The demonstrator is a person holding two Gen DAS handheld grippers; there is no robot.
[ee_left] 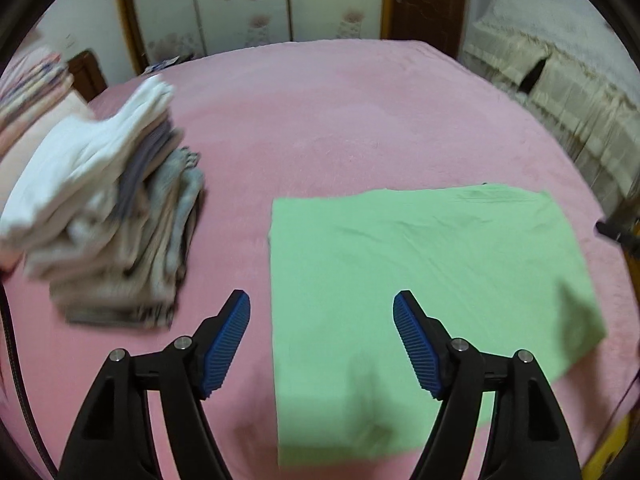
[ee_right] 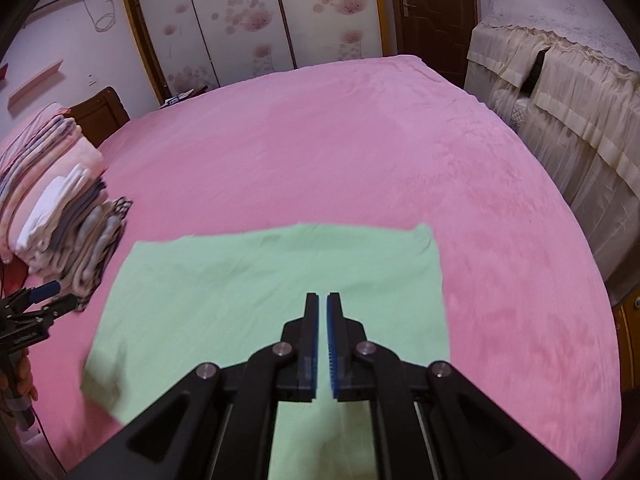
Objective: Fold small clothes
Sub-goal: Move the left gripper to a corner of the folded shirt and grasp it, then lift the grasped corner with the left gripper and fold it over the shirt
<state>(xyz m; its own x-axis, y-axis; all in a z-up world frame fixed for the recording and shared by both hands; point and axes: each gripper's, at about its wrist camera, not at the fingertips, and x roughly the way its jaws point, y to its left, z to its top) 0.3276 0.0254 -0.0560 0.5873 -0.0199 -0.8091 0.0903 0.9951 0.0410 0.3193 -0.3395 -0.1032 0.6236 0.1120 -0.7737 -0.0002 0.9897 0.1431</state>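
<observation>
A light green garment [ee_left: 420, 272] lies flat on the pink bed [ee_left: 320, 112], folded to a rough rectangle. My left gripper [ee_left: 322, 304] is open and empty, hovering over the garment's left edge. In the right wrist view the same green garment [ee_right: 260, 280] lies below my right gripper [ee_right: 322, 300], which is shut with nothing between its pads and hangs above the cloth's near right part. The left gripper [ee_right: 56, 296] shows at the far left of that view.
A stack of folded clothes [ee_left: 104, 208] sits on the bed at the left, also in the right wrist view [ee_right: 68, 220]. A cream-covered piece of furniture [ee_right: 560, 100] stands along the bed's right side. Wardrobe doors [ee_right: 260, 20] are behind.
</observation>
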